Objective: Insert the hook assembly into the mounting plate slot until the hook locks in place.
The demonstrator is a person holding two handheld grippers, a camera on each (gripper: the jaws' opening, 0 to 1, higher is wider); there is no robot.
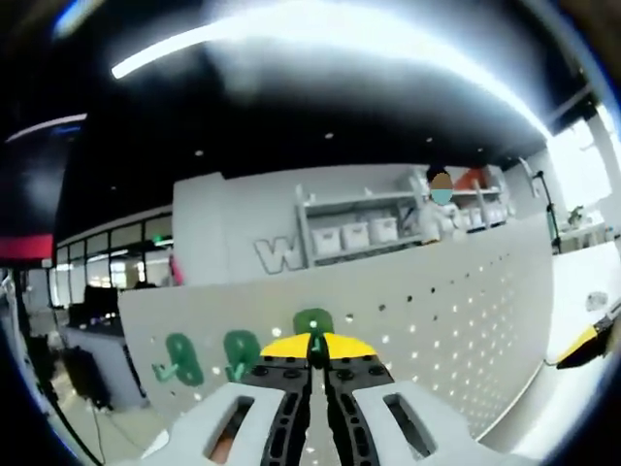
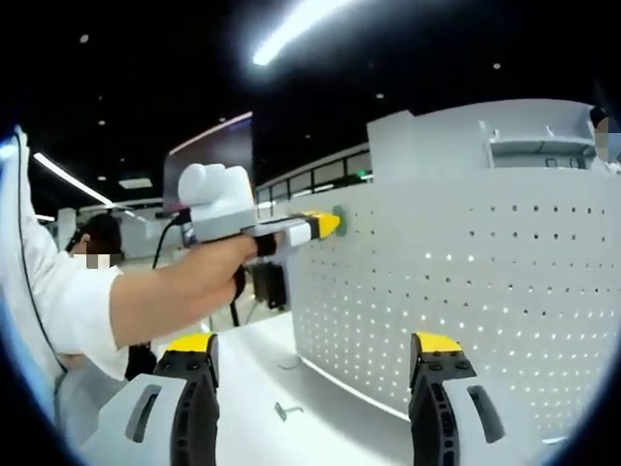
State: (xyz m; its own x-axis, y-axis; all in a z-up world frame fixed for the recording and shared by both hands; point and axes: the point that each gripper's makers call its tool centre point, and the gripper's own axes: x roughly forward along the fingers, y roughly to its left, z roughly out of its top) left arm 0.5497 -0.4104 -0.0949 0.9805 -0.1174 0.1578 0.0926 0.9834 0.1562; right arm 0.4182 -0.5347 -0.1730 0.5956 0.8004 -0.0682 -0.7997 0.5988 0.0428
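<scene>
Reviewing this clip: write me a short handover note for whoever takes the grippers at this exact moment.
Left gripper: shut on a green hook, pressed up against the white pegboard.
Right gripper: open, holding nothing, hanging back from the pegboard above the white table.
Two more green hooks already sit on the pegboard, left of the held one in the left gripper view.
Done: two hooks mounted, third brought to the board.
Left: whether the third has locked cannot be told; check before releasing. A small metal part lies on the table.

A large letter "W" (image 1: 278, 255) stands on the grey wall behind the pegboard.
</scene>
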